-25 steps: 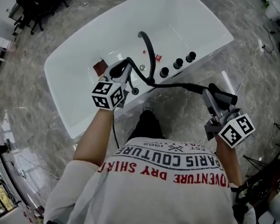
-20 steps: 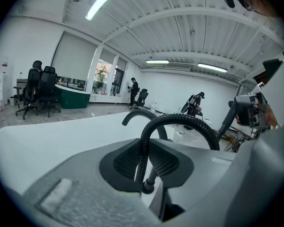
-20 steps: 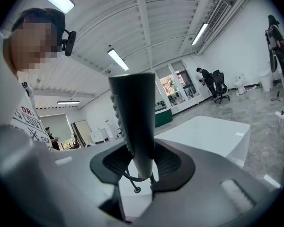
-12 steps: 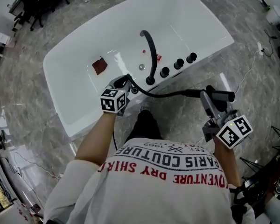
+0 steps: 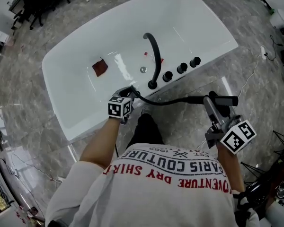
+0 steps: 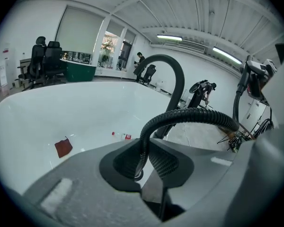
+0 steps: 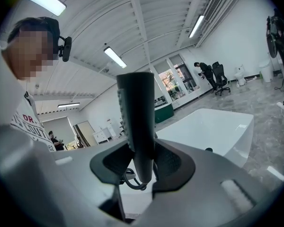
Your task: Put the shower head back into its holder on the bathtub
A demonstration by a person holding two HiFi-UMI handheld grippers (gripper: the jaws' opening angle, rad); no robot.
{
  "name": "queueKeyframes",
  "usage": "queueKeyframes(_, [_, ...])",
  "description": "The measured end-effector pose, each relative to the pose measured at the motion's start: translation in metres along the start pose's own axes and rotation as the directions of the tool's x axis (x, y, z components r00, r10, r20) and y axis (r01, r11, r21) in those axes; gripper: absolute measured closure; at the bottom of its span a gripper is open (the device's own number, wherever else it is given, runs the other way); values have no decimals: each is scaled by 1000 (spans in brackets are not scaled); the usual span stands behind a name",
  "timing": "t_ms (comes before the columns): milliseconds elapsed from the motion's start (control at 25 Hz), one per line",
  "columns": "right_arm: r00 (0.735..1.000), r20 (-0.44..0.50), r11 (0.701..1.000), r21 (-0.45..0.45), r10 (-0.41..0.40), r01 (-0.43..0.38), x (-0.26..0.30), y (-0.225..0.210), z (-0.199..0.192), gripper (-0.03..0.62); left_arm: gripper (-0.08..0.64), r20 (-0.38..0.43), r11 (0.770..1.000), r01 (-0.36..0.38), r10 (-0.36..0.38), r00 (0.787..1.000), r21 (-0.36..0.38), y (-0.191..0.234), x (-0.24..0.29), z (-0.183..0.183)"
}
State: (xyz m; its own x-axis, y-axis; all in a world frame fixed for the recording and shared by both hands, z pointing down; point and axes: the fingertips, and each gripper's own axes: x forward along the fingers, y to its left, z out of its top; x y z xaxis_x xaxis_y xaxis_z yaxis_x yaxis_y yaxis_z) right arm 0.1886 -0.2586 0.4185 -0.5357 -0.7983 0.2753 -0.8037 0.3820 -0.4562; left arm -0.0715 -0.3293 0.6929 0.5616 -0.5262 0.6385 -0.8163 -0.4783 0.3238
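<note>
While pinching the shower head [image 5: 223, 99] across its handle, keeps the right gripper [image 5: 214, 105] out over the marble floor [image 5: 255, 79], at about 4 o'clock in the head view and well apart from the bathtub [image 5: 75, 112]. Pads set fairly wide yet pressed on the handle from both sides, bar upright between them in the right gripper view. Parked out there, by the look of it, to keep the head free and out of the way until the slack is dealt with.

From the head toward 9 o'clock, a black ribbed hose [image 5: 170, 101], ending in the left gripper [image 5: 128, 92]. Nipped narrowly on the hose at its downward bend, right at the near rim of the tub, about 8 o'clock from the foot of the curved spout [image 5: 155, 56]. Probably there to feed hose down at the rim and let the head follow into its holder. Holder itself hidden by that gripper or too small to tell. Three knobs [image 5: 181, 68] in a row at 2 o'clock from the spout's foot, untouched.

Against a second ago: left gripper lower and closer to the rim, no longer up over the basin. Hose, then arched high past the spout's foot, now drawn flatter. Right gripper and head about where they were, and both grips unchanged.
</note>
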Motion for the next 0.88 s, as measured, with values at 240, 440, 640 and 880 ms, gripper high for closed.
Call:
queueKeyframes(240, [1000, -15, 1000, 2, 1, -1, 4, -2, -2, 456, 505, -63, 1000, -1, 0, 998, -15, 4, 13, -23])
queueKeyframes(440, [1000, -23, 1000, 8, 2, -2, 5, -3, -5, 456, 503, -121, 1000, -3, 1, 993, -13, 5, 21, -41])
queueKeyframes(640, [1000, -29, 1000, 5, 11, -11, 4, -2, -6, 456, 500, -164, 1000, 3, -6, 986, -14, 3, 27, -57])
queueKeyframes(880, [999, -34, 1000, -4, 22, -22, 11, 3, -2, 456, 471, -234, 1000, 19, -18, 972, -1, 3, 33, -78])
